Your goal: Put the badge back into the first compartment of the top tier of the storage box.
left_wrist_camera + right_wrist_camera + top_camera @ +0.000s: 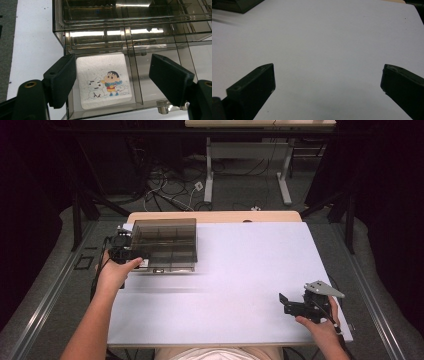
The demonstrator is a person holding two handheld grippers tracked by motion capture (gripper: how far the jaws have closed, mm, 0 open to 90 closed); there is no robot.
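Note:
A smoky see-through compartment box [165,245] stands at the table's back left. In the left gripper view its front-left cell [135,75] holds a white card [103,81] with a cartoon child and snow figures. My left gripper [140,257] is at the box's front-left corner, open [115,80], its jaws spread to either side of that cell with nothing between them. My right gripper [285,304] rests low near the table's front right, far from the box. It is open [328,82] over bare white tabletop, and a dark corner of the box [237,5] shows at top left.
The white table [240,270] spans the middle, its wooden back edge [215,216] just behind the box. A metal latch [162,109] sits on the box's front wall. Another desk's legs and loose cables [170,195] lie on the floor beyond.

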